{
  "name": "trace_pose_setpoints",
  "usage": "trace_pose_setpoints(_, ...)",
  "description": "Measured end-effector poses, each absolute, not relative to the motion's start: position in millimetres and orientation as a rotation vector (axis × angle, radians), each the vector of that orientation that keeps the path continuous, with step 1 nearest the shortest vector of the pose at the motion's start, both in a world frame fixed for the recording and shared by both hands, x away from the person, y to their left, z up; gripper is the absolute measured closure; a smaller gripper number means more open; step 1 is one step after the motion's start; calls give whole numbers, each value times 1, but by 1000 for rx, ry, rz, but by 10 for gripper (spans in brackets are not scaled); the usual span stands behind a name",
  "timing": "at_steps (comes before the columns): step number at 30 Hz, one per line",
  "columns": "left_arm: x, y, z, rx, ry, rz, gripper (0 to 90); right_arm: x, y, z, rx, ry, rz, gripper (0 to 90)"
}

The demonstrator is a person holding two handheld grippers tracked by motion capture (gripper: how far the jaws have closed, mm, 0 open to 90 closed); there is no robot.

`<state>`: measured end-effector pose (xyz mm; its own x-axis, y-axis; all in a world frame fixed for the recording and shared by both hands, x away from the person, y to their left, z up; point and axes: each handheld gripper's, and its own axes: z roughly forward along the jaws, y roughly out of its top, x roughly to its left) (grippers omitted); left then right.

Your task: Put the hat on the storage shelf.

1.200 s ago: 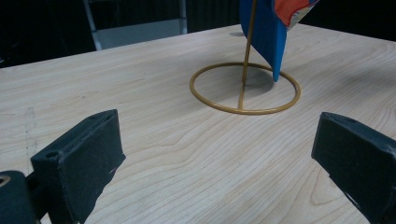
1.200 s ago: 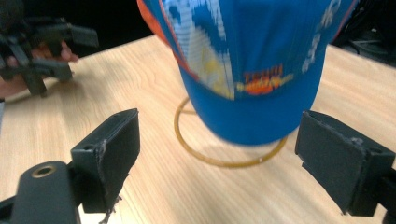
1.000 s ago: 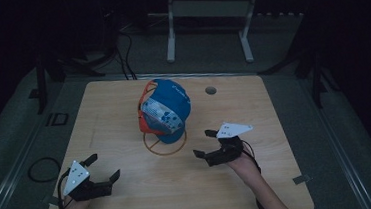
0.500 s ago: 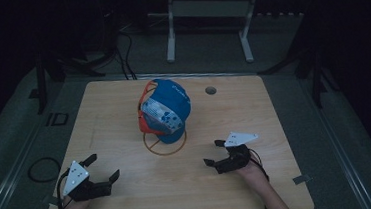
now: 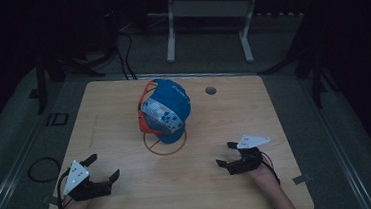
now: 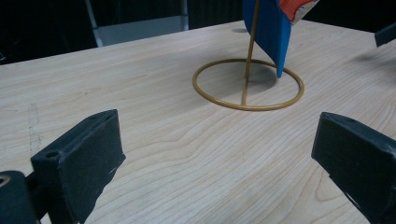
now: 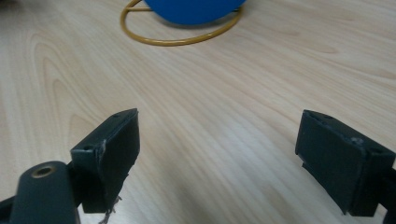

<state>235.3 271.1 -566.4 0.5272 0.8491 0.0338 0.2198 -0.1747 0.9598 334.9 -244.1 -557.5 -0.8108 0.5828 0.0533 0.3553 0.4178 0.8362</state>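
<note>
Cap [image 5: 166, 111] hangs on a thin brass-coloured stand [image 5: 165, 143] at mid-counter, blue with an orange edge and a pale patterned panel, its ring base flat on the wood. Judging by how things lie, the hanging looks done: nothing grips the cap, and both tools sit well back from it.

Left gripper [image 5: 101, 174] low at the near left corner of the counter [image 5: 231, 196], fingers [image 6: 79, 161] spread wide, nothing between them; its own view looks across bare wood toward the ring base and the blue brim hanging over it.

Stand centre (the upright rod rises from inside the ring).

Right gripper [image 5: 228, 154] at the near right, fingers [image 7: 109, 149] also wide and empty, aimed toward the ring.

If anything is left, probably only drawing the hands away.

Round hole [image 5: 210, 90] in the counter beyond the cap, right of it. Grey frame legs [image 5: 207, 27] on the dark floor behind. Nothing stands between either gripper and the cap.
</note>
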Motion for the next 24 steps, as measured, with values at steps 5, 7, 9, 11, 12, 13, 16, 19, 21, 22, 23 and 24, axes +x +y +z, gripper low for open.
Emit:
trace_pose_setpoints(5, 235, 272, -567, 1686, 912, 732, 23, 340, -258, -560, 863, 2397, 1293, 138)
trace_pose_setpoints(7, 235, 272, -567, 1687, 913, 731, 23, 342, -263, -562, 869, 2390, 1287, 138)
trace_pose_setpoints(9, 235, 272, -567, 1688, 914, 733, 23, 341, -267, -561, 879, 2383, 1272, 138)
trace_pose_setpoints(11, 235, 273, -567, 1686, 915, 732, 23, 342, -272, -561, 876, 2375, 1256, 138)
trace_pose_setpoints(12, 235, 273, -567, 1685, 917, 732, 23, 341, -274, -561, 871, 2369, 1251, 138)
trace_pose_setpoints(13, 235, 274, -567, 1684, 919, 733, 23, 341, -276, -561, 869, 2371, 1235, 138)
trace_pose_setpoints(16, 235, 275, -567, 1681, 923, 735, 23, 341, -284, -561, 878, 2361, 1235, 138)
trace_pose_setpoints(19, 235, 276, -568, 1681, 928, 736, 23, 342, -290, -560, 888, 2345, 1232, 138)
trace_pose_setpoints(21, 235, 277, -568, 1678, 929, 734, 23, 342, -292, -560, 896, 2346, 1210, 138)
trace_pose_setpoints(22, 235, 277, -568, 1678, 930, 734, 23, 343, -293, -560, 893, 2345, 1197, 138)
trace_pose_setpoints(23, 235, 277, -568, 1678, 930, 734, 23, 343, -293, -560, 893, 2345, 1197, 138)
trace_pose_setpoints(24, 235, 276, -568, 1679, 932, 735, 23, 343, -295, -561, 896, 2341, 1190, 138)
